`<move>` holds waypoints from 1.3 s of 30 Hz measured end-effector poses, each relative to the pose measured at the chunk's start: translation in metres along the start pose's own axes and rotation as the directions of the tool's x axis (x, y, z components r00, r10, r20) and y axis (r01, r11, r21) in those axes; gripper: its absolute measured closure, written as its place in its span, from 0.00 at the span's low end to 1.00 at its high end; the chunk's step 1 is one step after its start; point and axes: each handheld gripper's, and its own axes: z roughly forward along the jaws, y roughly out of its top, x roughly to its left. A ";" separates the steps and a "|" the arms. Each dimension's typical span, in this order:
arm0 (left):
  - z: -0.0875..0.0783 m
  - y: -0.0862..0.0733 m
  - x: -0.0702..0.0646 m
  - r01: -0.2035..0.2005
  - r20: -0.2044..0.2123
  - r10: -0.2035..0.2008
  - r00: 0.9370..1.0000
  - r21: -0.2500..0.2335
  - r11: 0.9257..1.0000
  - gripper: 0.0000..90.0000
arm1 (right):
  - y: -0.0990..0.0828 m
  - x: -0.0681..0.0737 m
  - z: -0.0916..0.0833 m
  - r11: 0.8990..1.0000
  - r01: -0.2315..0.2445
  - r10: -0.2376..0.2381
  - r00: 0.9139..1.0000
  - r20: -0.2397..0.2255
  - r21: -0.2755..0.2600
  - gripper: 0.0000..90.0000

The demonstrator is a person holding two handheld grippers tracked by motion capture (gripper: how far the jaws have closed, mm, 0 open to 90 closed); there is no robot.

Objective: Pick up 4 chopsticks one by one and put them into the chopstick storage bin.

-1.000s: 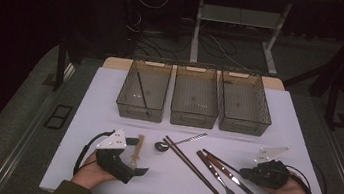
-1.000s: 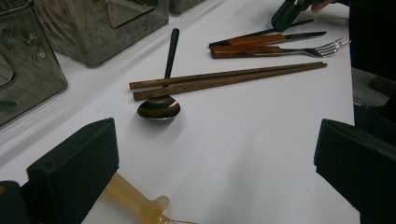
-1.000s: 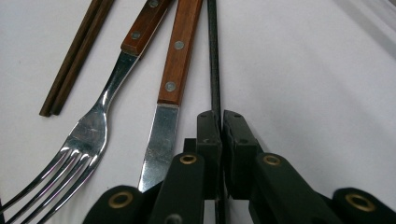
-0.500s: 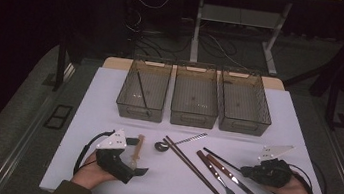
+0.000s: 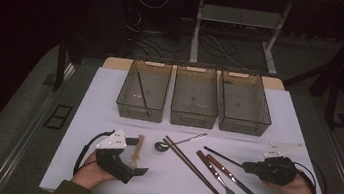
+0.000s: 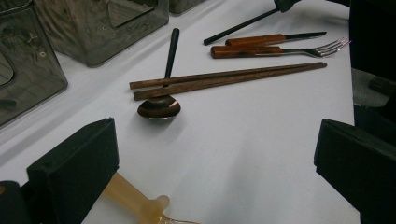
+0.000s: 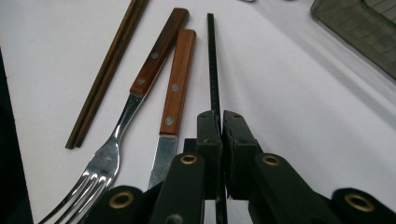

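High view: a white table (image 5: 109, 99) carries three smoky translucent plastic bins in a row at twelve o'clock; the left bin (image 5: 143, 93) already has one thin black stick in it. At five o'clock, the right gripper (image 5: 249, 167) has its jaws pinched on the near end of a thin black chopstick (image 5: 222, 156) that lies flat on the table, pointing toward ten o'clock. At seven o'clock, the left gripper (image 5: 139, 169) rests beside a pale amber translucent spoon (image 5: 138, 148).

Left gripper view: the jaws stand wide apart with nothing between them. The amber spoon's handle lies by the left jaw at seven o'clock. A dark round-bowled spoon (image 6: 161, 105) lies under a pair of brown wooden chopsticks (image 6: 229, 80).

Right gripper view: the jaws are closed on the black chopstick, which runs to twelve o'clock. A wooden-handled knife (image 7: 173, 93) and wooden-handled fork (image 7: 140, 98) lie just beside it at ten o'clock.

To do this well, lift the stick straight up first, keeping it level so its far tip clears the knife, then carry it, probably to the left bin with its mate.

No brands, labels or writing can be read.
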 end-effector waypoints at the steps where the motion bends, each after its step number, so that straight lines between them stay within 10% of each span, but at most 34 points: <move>1: 0.000 0.000 0.000 0.002 0.000 -0.002 1.000 -0.002 1.000 0.00 | 0.001 0.000 -0.001 1.000 0.002 -0.002 1.000 0.001 -0.006 0.96; 39: 0.002 -0.002 0.001 0.008 0.000 -0.008 1.000 0.006 1.000 0.00 | 0.066 0.002 0.003 0.991 -0.023 0.021 1.000 -0.016 -0.134 0.96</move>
